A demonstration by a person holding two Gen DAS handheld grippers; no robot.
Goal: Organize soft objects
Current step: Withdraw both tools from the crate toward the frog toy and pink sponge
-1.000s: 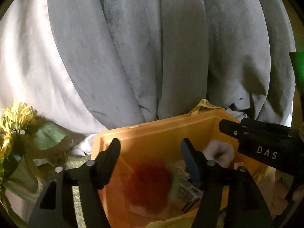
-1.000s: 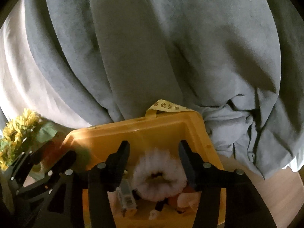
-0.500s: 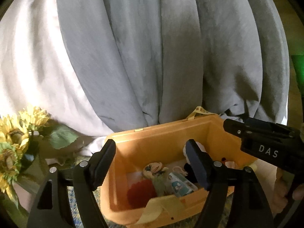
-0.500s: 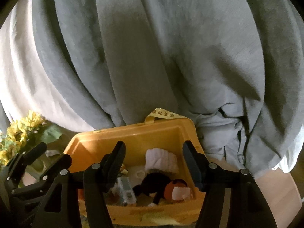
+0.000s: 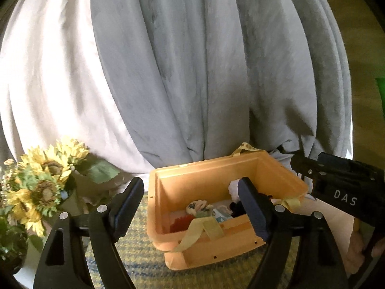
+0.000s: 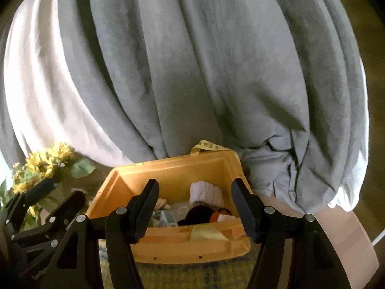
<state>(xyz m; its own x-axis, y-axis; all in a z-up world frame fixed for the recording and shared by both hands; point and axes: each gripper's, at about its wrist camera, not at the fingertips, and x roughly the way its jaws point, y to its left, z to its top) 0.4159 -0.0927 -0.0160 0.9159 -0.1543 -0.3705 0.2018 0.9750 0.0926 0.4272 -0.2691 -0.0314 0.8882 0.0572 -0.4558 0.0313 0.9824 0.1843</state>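
An orange plastic bin [image 5: 207,171] stands on a woven mat; it also shows in the right wrist view [image 6: 168,166]. Inside lie a red fluffy piece [image 5: 179,224], a small doll [image 5: 198,208], a white fluffy roll [image 6: 206,192] and a black plush toy with an orange and white part [image 6: 199,214]. My left gripper [image 5: 191,203] is open and empty, back from the bin's near side. My right gripper [image 6: 196,206] is open and empty, also back from the bin. The right gripper's body shows at the right of the left wrist view [image 5: 341,187].
Grey and white curtains [image 5: 192,72] hang right behind the bin. A vase of sunflowers [image 5: 41,190] stands to the left of it. The yellow-green woven mat [image 5: 134,260] lies under the bin. A pale wooden floor [image 6: 346,236] shows at the right.
Both grippers have pulled back and up from inside the bin. The red piece and the white fluffy roll, between the fingers a second ago, now lie in the bin.
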